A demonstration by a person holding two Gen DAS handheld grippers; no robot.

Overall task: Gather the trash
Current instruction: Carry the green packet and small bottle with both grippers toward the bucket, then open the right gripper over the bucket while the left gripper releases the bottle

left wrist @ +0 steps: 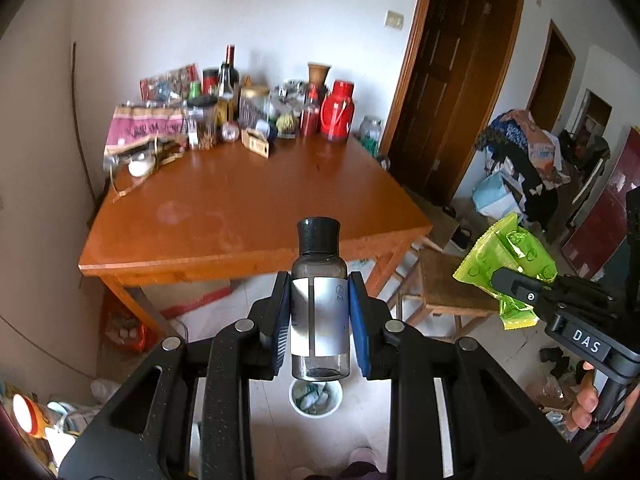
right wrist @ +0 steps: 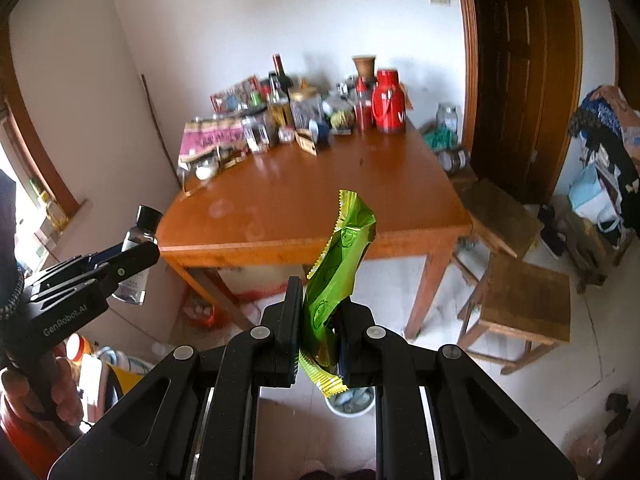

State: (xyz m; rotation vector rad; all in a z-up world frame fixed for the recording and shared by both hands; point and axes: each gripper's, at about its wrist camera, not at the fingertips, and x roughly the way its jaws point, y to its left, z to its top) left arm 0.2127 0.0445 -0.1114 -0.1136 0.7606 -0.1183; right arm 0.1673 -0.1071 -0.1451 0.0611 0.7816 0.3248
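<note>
Your left hand-held gripper is clamped on a small clear bottle, its blue pads pressing the white label on both sides; the bottle stands upright between them, black cap on top, with only a trace of something at the bottom. Your right hand-held gripper pinches a crumpled green snack wrapper by its lower half, the upper end twisting free above the pads. Both tools hang in the air in front of the wooden surface, whose near half is bare and whose far edge is crowded with jars, bottles and a red thermos. Directly below the bottle, on the pale tiled floor, stands a white bin with scraps already inside; in the right wrist view the same bin shows just under the wrapper's lower tip. A wooden stool stands to the right of the surface. Your fingers wrap the right tool's handle
</note>
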